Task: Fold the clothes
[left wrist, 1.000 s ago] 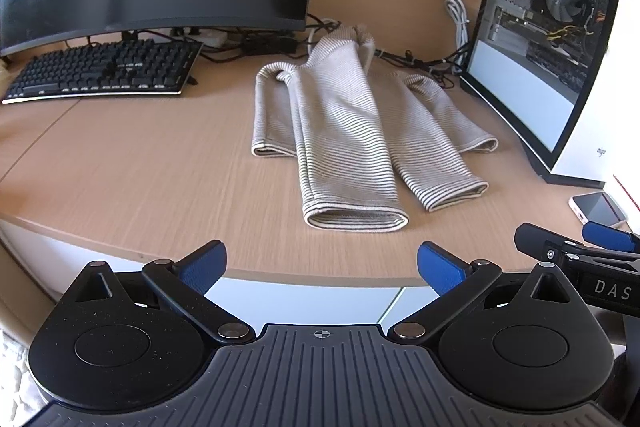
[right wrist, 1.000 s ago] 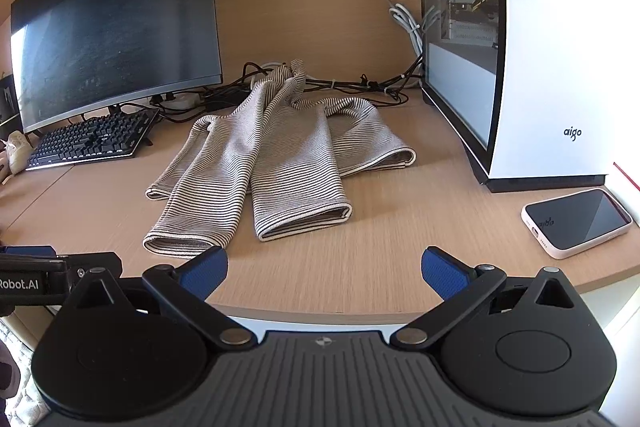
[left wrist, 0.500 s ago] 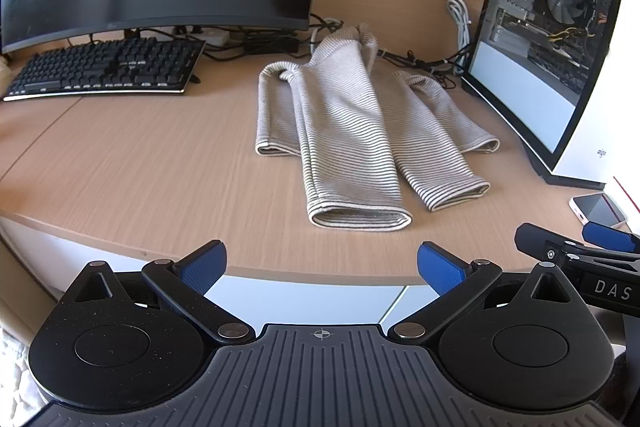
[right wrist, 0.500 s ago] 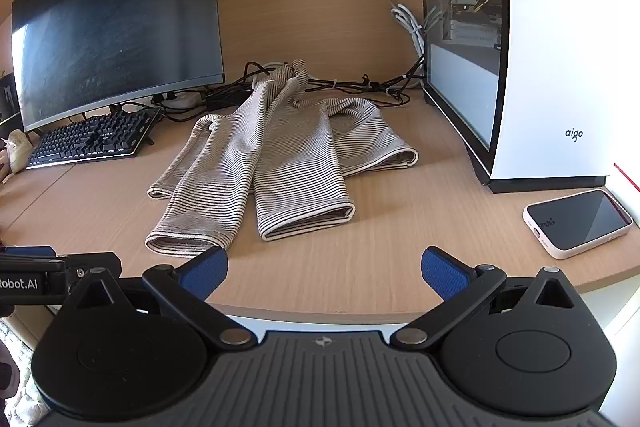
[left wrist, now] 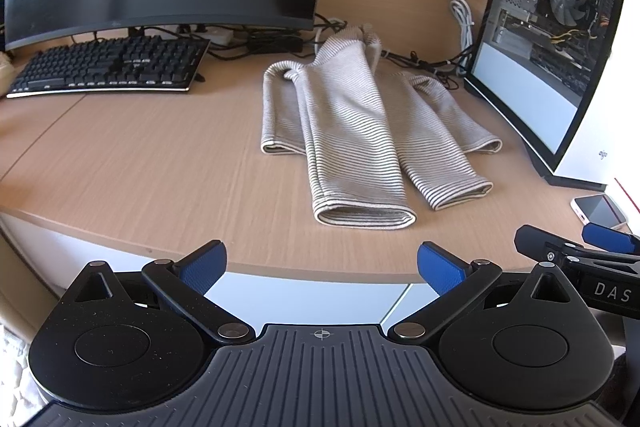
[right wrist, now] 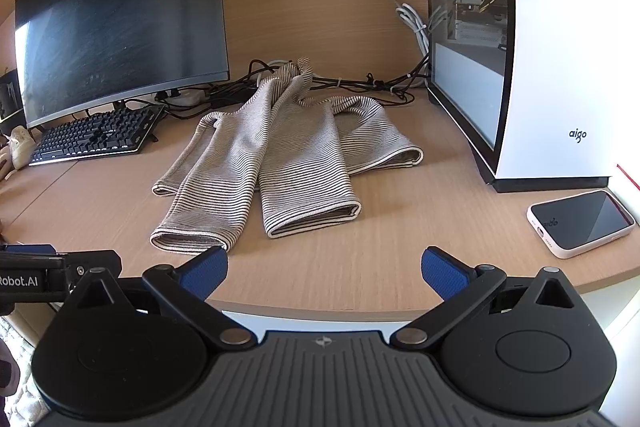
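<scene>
- Both views have crept slightly closer to the desk [left wrist: 120,163] since earlier.
- Striped garment [left wrist: 352,131] lies mid-frame, loosely folded lengthwise, cuffs toward the camera.
- Left gripper [left wrist: 320,263] and right gripper [right wrist: 324,269] gape wide, empty.

Bright daylight, both views. Sun patches fall across the desk [left wrist: 140,163] and the striped garment [left wrist: 352,131], with soft shadows in its folds. The white computer case [right wrist: 560,47] is near blown out on its lit face; its glass side panel [left wrist: 548,59] carries reflections. The dark monitor [right wrist: 120,23] shows a dusty, streaked sheen with a bright glint at its left edge. Strong fisheye bending: desk edge and case curve outward. Slight blur on the wood grain near the front; centre sharp.
</scene>
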Demonstrator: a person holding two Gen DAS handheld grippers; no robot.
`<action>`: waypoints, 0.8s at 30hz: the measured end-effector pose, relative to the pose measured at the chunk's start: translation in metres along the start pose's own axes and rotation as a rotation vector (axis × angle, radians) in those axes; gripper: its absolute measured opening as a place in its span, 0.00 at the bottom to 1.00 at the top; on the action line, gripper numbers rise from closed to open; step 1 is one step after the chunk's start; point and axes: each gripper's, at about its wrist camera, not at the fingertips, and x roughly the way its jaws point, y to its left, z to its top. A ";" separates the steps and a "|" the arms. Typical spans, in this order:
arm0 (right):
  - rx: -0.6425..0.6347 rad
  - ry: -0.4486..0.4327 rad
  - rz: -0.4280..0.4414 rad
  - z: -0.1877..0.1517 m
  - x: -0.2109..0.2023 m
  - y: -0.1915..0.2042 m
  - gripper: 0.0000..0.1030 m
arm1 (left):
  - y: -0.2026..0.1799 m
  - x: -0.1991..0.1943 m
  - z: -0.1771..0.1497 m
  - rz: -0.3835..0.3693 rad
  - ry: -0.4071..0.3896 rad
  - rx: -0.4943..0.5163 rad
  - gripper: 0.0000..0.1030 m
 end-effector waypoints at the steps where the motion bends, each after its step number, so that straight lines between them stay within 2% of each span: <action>1: 0.000 0.001 0.000 0.000 0.000 0.000 1.00 | 0.000 0.000 0.000 0.000 0.001 0.000 1.00; 24: 0.002 0.021 -0.009 0.000 0.010 0.002 1.00 | 0.004 0.010 0.004 -0.004 0.018 -0.008 1.00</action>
